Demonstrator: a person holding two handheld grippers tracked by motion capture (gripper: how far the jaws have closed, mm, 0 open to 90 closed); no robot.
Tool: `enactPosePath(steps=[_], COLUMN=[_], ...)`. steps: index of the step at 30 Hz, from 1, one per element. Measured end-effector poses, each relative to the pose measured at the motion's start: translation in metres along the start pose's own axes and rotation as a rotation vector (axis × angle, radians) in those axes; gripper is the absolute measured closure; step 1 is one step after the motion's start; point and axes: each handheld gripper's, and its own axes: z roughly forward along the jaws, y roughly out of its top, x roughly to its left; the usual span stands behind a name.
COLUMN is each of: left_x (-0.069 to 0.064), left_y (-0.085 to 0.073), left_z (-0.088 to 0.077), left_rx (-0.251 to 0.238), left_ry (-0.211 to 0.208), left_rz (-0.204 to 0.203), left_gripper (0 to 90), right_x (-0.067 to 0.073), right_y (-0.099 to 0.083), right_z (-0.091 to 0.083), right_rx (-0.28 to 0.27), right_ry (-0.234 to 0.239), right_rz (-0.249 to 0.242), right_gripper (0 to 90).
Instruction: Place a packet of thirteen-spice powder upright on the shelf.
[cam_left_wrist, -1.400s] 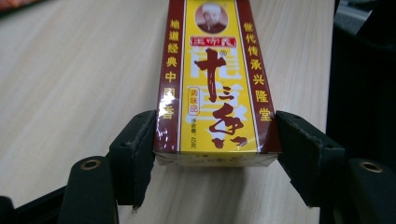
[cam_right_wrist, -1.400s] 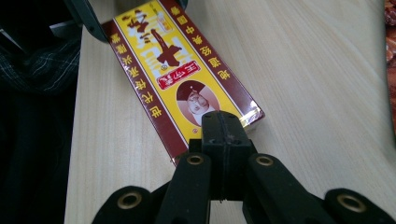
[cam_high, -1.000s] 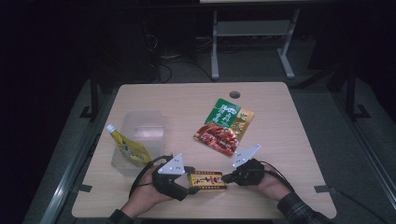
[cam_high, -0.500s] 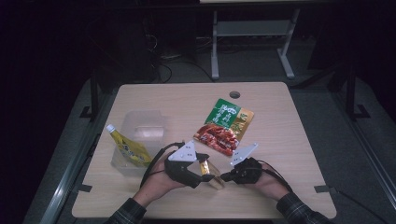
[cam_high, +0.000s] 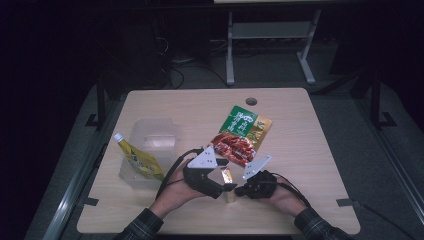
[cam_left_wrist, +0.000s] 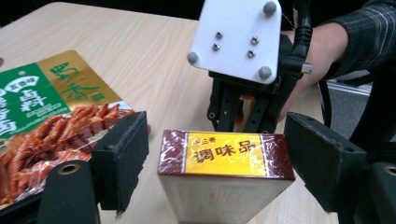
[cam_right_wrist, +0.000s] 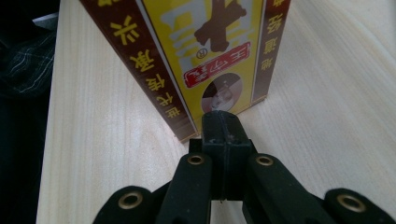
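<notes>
High view shows us, at left, the clear plastic tub (cam_high: 150, 145) with its yellow pouch (cam_high: 137, 161); our left gripper (cam_high: 216, 186) has swung inward since a second ago, its jaws just widening, released either side of the box (cam_high: 228, 182); that glossy cardboard box, earlier flat, now stands upright on the wooden table (cam_high: 310, 150); our right gripper (cam_high: 241, 191), clenched empty, touches its face; bare table lies rightward.
</notes>
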Motion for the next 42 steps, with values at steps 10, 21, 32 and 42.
enactPosePath(steps=[10,21,32,42], left_x=[-0.003,0.007,0.017,0.022], left_y=[-0.013,-0.044,-0.046,-0.046], left_z=[-0.039,0.002,0.022,0.025], left_rx=[-0.056,0.147,0.135,0.115], left_ry=[0.039,0.125,0.077,0.055], left_rz=[-0.026,-0.167,-0.193,-0.228], left_gripper=[35.3,89.5,89.5,89.5], right_x=[0.003,0.009,0.014,0.018], right_y=[-0.006,-0.006,0.000,0.006], right_z=[-0.006,-0.004,0.006,0.007], right_rx=[-0.010,-0.006,-0.016,-0.039], right_ry=[0.000,0.015,0.038,0.042], right_rz=[0.014,-0.011,-0.061,-0.062], right_gripper=[90.0,90.0,90.0,90.0])
